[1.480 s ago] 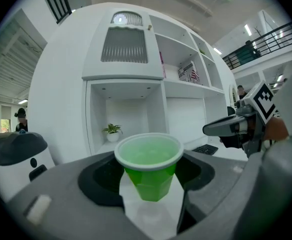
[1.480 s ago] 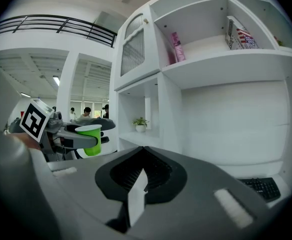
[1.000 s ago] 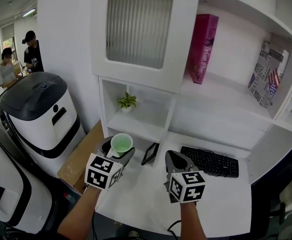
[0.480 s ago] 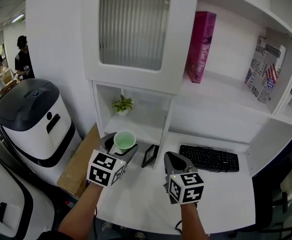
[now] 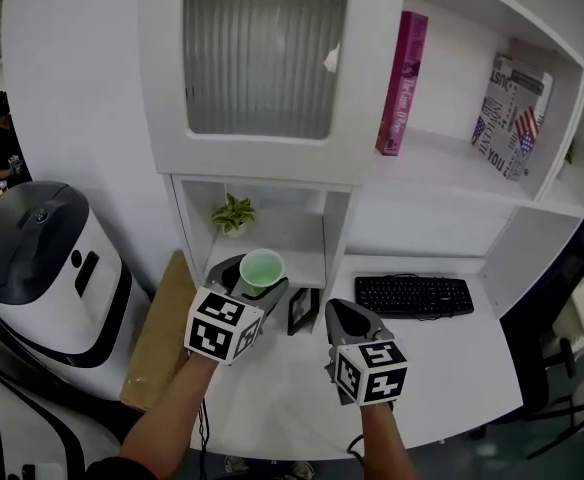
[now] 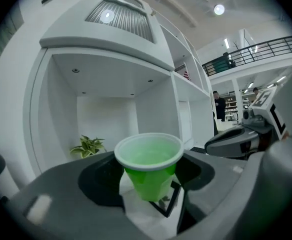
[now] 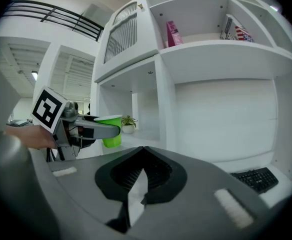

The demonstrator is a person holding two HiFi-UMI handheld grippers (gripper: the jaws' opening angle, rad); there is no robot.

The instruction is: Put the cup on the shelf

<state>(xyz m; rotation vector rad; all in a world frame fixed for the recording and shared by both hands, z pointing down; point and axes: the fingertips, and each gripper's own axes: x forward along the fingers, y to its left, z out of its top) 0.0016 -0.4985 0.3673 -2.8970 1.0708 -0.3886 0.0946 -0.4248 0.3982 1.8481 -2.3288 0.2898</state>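
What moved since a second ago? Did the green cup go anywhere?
The left tool carried the green cup forward, closer to the low shelf with the potted plant, still gripping it. The right tool stayed shut and empty beside it. Nothing was let go.

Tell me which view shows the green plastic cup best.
The left gripper view: the green plastic cup is large, central, upright, clamped by the left gripper. Head view shows only its mouth from above; right gripper view, a small side glimpse.
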